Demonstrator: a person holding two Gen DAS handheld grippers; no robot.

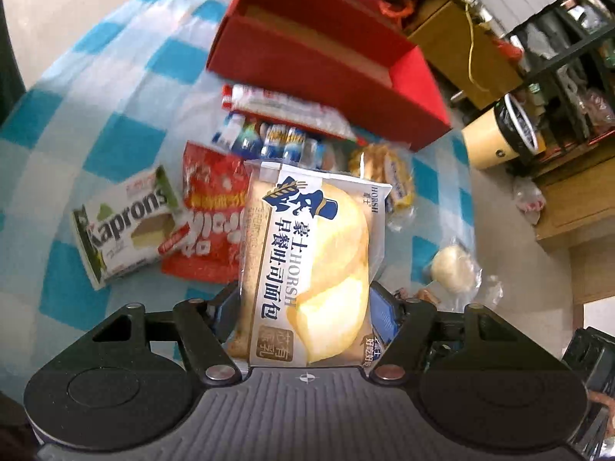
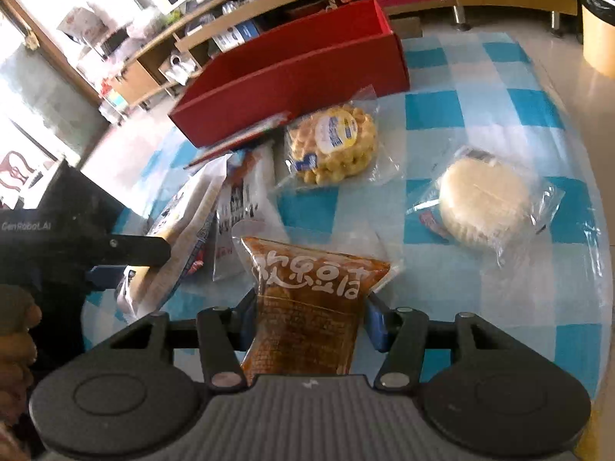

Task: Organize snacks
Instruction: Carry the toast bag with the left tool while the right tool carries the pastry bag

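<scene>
My left gripper [image 1: 305, 307] is shut on a HORSH toast bread pack [image 1: 311, 261], held lifted above the blue checked cloth [image 1: 96, 123]. In the right wrist view my right gripper [image 2: 307, 320] is shut on an orange-brown snack pouch [image 2: 307, 307] with white lettering. The open red box [image 1: 326, 53] lies at the far side of the cloth, also seen as the red box [image 2: 300, 65]. The left gripper's finger [image 2: 115, 253] with the bread pack shows at the left edge of the right wrist view.
On the cloth lie a Kaprons wafer box [image 1: 123, 223], a red bag [image 1: 211, 223], a long red-white pack [image 1: 284, 105], blue-white packets [image 1: 269, 140], a yellow waffle cake [image 2: 332, 144] and a round white bun [image 2: 484, 203]. A bin [image 1: 499, 134] stands beyond.
</scene>
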